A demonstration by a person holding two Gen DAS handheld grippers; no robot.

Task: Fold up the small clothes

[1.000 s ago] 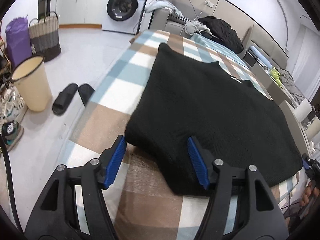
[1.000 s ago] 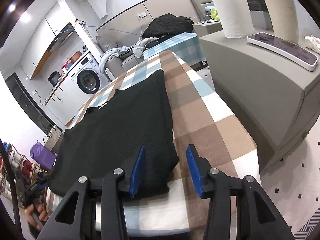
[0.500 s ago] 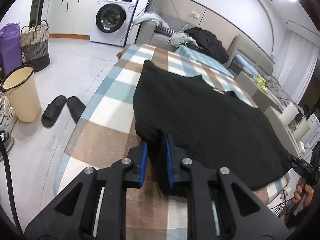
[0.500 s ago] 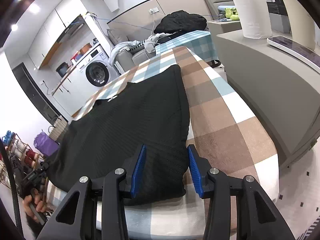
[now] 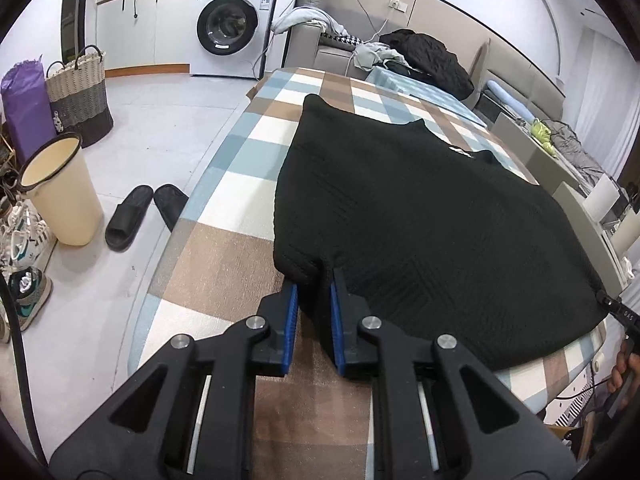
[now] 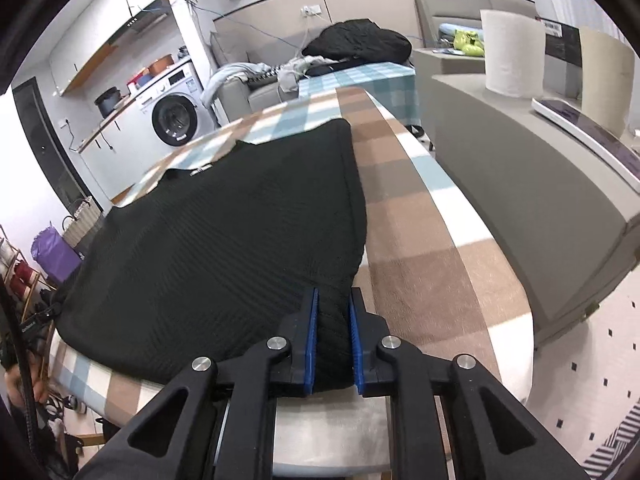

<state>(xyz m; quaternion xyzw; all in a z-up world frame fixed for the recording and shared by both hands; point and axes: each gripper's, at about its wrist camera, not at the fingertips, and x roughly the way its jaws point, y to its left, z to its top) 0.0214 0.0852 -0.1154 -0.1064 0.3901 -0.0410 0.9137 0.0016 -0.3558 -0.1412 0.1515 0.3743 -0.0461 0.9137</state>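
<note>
The black sweater (image 5: 420, 216) lies spread flat on the checked worktop (image 5: 224, 256), stretching ahead of both claws. The left claw (image 5: 313, 304) and right claw (image 6: 332, 332) each pinch a near hem corner. No fold looks made yet; all folding remains.

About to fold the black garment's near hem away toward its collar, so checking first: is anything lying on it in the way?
Nothing visible: the black garment lies bare, its near corners pinched by the left gripper and right gripper.
</note>
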